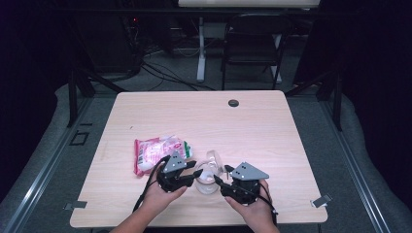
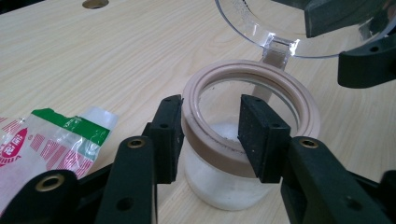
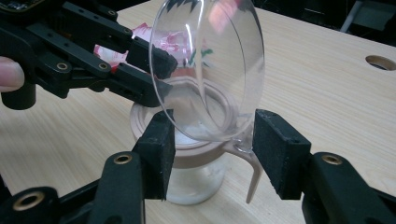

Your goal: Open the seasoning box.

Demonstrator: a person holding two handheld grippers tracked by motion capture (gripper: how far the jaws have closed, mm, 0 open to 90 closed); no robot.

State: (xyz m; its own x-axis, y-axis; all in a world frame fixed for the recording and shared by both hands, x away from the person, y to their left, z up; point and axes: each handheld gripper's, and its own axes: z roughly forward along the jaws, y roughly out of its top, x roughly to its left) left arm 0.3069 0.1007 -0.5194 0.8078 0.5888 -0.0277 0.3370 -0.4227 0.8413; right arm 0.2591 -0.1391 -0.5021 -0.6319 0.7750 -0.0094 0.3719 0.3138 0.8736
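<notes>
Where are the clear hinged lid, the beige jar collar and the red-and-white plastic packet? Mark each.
clear hinged lid [image 3: 210, 65], right gripper view, middle of its dome
beige jar collar [image 2: 306, 105], left gripper view, right rim
red-and-white plastic packet [image 1: 153, 150], high view, centre

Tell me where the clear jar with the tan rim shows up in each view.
High view: the jar is near the front edge, between both claws.
Left gripper view: centre, rim between the jaws.
Right gripper view: lower centre, behind its raised clear lid.
Shared landmark: the red-and-white packet.
</notes>
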